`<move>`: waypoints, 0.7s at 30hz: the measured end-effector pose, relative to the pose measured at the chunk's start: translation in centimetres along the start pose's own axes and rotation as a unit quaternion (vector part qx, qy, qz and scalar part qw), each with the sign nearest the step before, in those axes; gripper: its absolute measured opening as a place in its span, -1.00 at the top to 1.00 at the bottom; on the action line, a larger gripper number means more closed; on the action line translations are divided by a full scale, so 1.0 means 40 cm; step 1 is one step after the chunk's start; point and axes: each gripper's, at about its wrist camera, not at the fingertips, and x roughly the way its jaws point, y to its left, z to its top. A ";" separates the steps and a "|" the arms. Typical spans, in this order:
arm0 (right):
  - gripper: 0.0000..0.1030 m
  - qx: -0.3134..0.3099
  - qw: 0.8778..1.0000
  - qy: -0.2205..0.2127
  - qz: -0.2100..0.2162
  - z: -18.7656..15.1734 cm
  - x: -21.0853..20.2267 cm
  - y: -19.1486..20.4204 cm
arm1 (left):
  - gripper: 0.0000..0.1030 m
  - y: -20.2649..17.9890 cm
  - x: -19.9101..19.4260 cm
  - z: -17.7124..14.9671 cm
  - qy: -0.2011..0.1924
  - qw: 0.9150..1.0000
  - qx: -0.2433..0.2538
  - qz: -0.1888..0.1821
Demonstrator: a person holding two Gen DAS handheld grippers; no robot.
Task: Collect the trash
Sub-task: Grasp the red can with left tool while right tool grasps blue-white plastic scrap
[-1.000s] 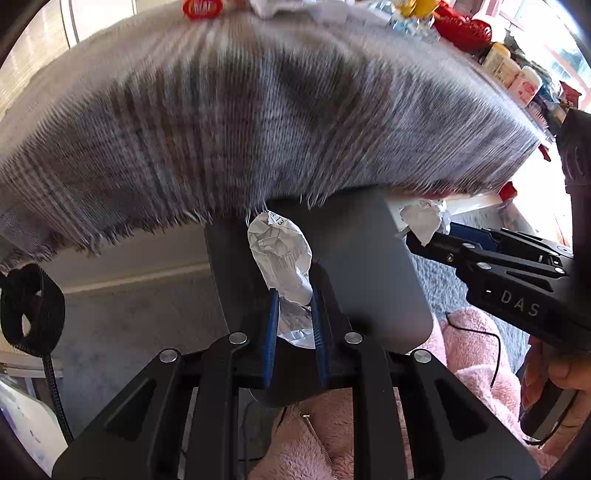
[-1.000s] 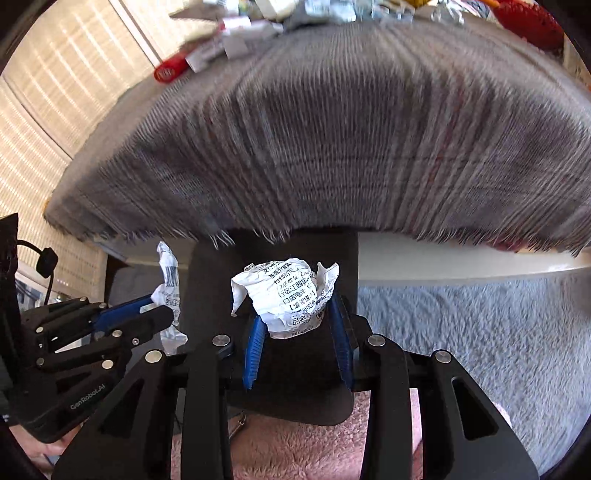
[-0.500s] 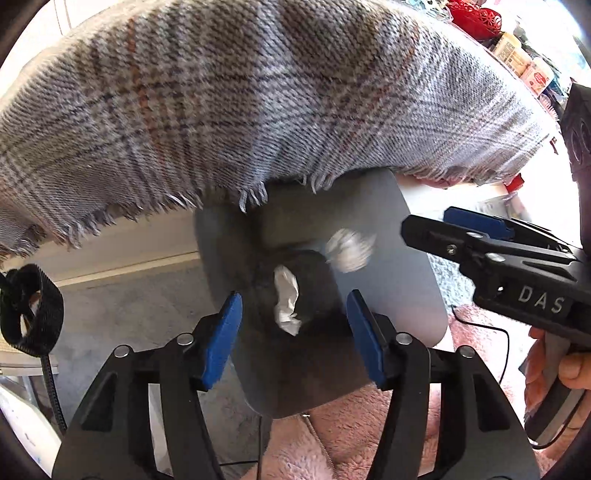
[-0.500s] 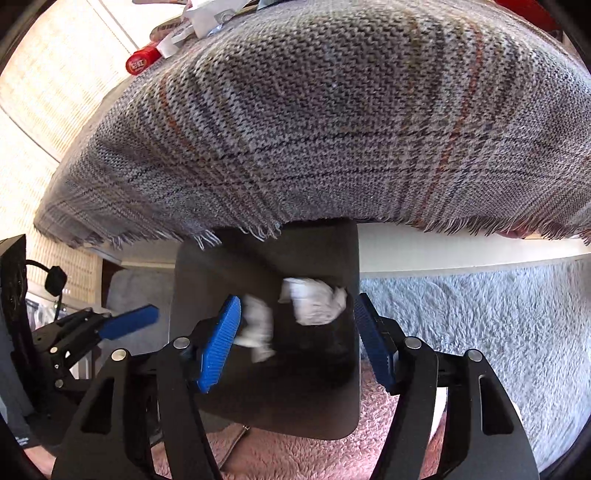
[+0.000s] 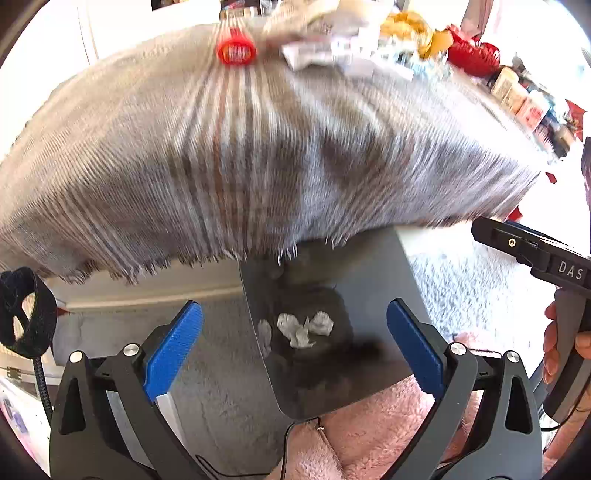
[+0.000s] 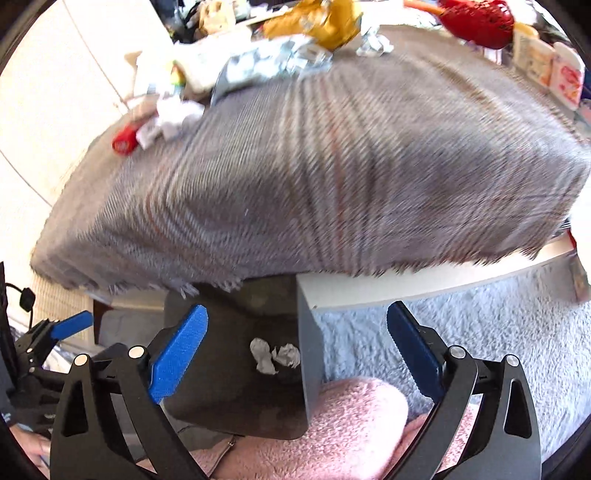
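Note:
A dark grey bin (image 5: 373, 280) stands on the floor below the table edge, with crumpled white paper wads (image 5: 303, 330) lying at its bottom. My left gripper (image 5: 295, 347) hangs above the bin, its jaws opening wide with nothing between them. In the right wrist view the same bin (image 6: 225, 391) holds the paper wads (image 6: 275, 356), and my right gripper (image 6: 297, 349) is above it, jaws opening, nothing held. More trash sits on the table's far side: white wrappers (image 5: 317, 51), crumpled paper (image 6: 177, 114), a yellow wrapper (image 6: 321, 20).
A grey plaid cloth (image 5: 258, 155) covers the table and overhangs the bin. A red cap (image 5: 236, 53), a red basket (image 6: 476, 18) and bottles (image 6: 554, 70) sit at the back. Pink fluffy fabric (image 6: 332, 424) lies below the bin. Grey carpet (image 6: 480, 332) stretches right.
Both grippers were shut on crumpled paper a second ago. They opened, the wads dropped into the bin, and both grippers rose, bringing the tabletop trash into view.

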 end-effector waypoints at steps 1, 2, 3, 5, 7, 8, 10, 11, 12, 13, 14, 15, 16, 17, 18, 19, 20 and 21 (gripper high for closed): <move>-0.90 0.001 1.000 -0.005 0.000 0.005 -0.005 0.000 | -0.84 0.001 -0.015 0.004 -0.006 1.000 0.000 0.000; -0.91 0.001 1.000 -0.010 -0.001 0.012 -0.015 -0.005 | -0.84 0.000 -0.025 0.011 -0.011 1.000 0.000 0.000; -0.91 0.001 1.000 -0.016 -0.002 0.021 -0.027 -0.009 | -0.84 0.003 -0.037 0.020 -0.017 1.000 0.000 0.001; -0.91 -0.002 1.000 -0.029 -0.002 0.041 -0.043 -0.008 | -0.84 0.011 -0.052 0.047 -0.027 1.000 -0.003 0.003; -0.90 -0.008 0.999 -0.044 -0.002 0.067 -0.062 -0.004 | -0.84 0.008 -0.068 0.066 -0.039 0.999 -0.004 0.006; -0.91 -0.011 0.998 -0.055 -0.003 0.086 -0.073 -0.002 | -0.84 0.008 -0.070 0.072 -0.045 0.999 -0.005 0.008; -0.91 -0.014 0.997 -0.074 0.000 0.121 -0.085 0.001 | -0.84 0.009 -0.081 0.103 -0.057 0.998 -0.006 0.013; -0.91 -0.014 0.997 -0.079 0.000 0.137 -0.088 0.001 | -0.84 0.014 -0.085 0.121 -0.062 0.998 -0.007 0.015; -0.91 -0.015 0.996 -0.083 0.000 0.156 -0.087 0.002 | -0.84 0.018 -0.089 0.141 -0.068 0.998 -0.008 0.016; -0.90 -0.017 0.996 -0.086 0.000 0.176 -0.085 0.006 | -0.84 0.026 -0.089 0.157 -0.074 0.997 -0.011 0.015; -0.91 -0.018 0.996 -0.089 0.001 0.192 -0.080 0.007 | -0.84 0.030 -0.093 0.176 -0.081 0.997 -0.013 0.012; -0.91 -0.019 0.996 -0.091 0.001 0.208 -0.075 0.010 | -0.84 0.035 -0.095 0.194 -0.087 0.996 -0.015 0.011; -0.91 -0.020 0.995 -0.093 0.001 0.221 -0.067 0.011 | -0.84 0.039 -0.094 0.212 -0.092 0.996 -0.016 0.013; -0.91 -0.019 0.995 -0.095 0.001 0.238 -0.061 0.012 | -0.84 0.043 -0.091 0.231 -0.095 0.995 -0.017 0.016; -0.90 -0.020 0.995 -0.097 0.002 0.251 -0.057 0.012 | -0.84 0.051 -0.088 0.253 -0.099 0.995 -0.018 0.019; -0.90 -0.020 0.995 -0.098 0.002 0.265 -0.051 0.012 | -0.84 0.058 -0.084 0.271 -0.102 0.994 -0.019 0.021; -0.90 -0.019 0.995 -0.100 0.001 0.278 -0.044 0.011 | -0.84 0.067 -0.082 0.289 -0.105 0.994 -0.022 0.024; -0.88 -0.018 0.994 -0.104 0.000 0.294 -0.038 0.009 | -0.84 0.076 -0.077 0.312 -0.108 0.993 -0.025 0.029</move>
